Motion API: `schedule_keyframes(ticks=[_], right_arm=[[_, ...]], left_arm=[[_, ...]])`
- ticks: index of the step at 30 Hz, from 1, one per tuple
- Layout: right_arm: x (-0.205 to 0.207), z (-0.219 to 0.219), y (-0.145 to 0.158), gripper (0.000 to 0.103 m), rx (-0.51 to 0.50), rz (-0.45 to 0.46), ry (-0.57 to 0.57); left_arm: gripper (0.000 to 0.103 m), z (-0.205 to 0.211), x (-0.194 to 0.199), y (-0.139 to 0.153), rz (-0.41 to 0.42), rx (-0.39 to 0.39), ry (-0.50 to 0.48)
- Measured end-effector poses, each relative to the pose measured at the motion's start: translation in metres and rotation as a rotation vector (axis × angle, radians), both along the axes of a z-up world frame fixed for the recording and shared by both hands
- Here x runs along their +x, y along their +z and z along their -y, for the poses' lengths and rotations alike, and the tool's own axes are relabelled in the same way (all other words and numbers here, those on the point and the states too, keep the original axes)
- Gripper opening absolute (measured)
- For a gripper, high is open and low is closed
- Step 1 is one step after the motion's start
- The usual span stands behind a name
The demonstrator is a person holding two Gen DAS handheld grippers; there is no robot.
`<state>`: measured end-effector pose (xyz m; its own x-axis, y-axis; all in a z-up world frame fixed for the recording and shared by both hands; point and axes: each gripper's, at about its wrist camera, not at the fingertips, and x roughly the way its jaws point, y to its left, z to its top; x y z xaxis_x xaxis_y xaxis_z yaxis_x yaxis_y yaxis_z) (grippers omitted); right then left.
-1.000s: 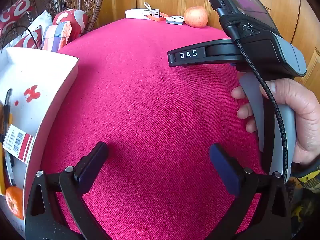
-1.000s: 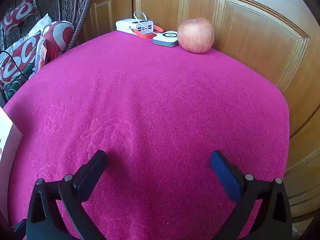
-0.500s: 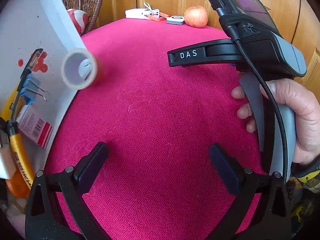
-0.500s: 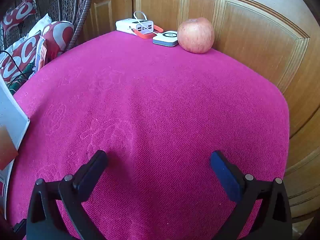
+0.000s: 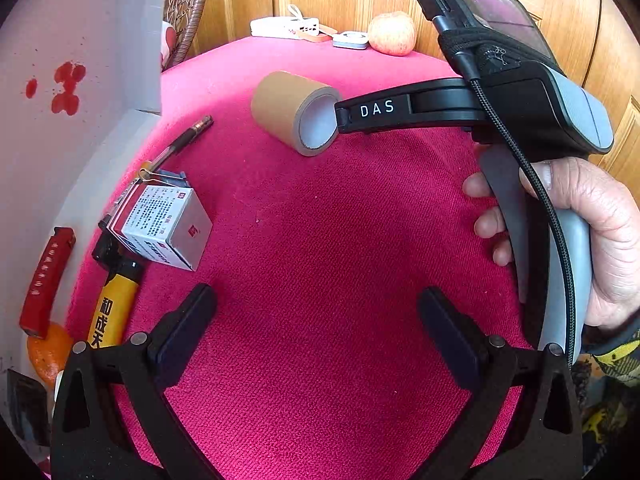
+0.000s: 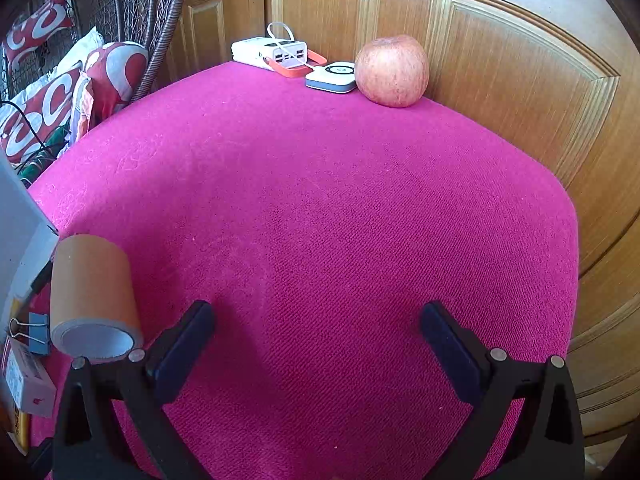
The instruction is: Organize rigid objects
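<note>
A brown tape roll (image 5: 294, 112) lies on its side on the pink cloth; it also shows in the right wrist view (image 6: 94, 300), just left of my right gripper's left finger. A small white box (image 5: 166, 226), a pen (image 5: 182, 142), a yellow-and-black tool (image 5: 114, 308) and a binder clip (image 6: 34, 334) lie spilled at the left beside a tipped white box (image 5: 72, 80). My left gripper (image 5: 316, 334) is open and empty over bare cloth. My right gripper (image 6: 316, 342) is open and empty.
An apple (image 6: 391, 70), a white power bank (image 6: 270, 52) and a small white device (image 6: 332, 77) sit at the far edge against the wooden doors (image 6: 500, 60). An orange (image 5: 46, 352) and a red item (image 5: 48, 280) lie at the left. Cushions (image 6: 52, 92) lie beyond the table's left side.
The white box has tipped up and spilled its contents onto the cloth. The tape roll has rolled out towards the right gripper. Both grippers have stayed in place, open.
</note>
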<state>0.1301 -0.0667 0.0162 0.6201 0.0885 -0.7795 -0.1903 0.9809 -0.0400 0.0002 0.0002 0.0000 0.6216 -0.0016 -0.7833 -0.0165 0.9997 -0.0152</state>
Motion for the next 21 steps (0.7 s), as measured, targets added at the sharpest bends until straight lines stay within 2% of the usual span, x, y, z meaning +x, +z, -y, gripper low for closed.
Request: schedule_keyframes(ticks=[21], right_arm=[[0.0002,-0.0006,0.0001,0.103,-0.001,0.0,-0.001]], left_arm=[[0.102,-0.0008,-0.0003,0.0005,-0.001,0.0,0.001]])
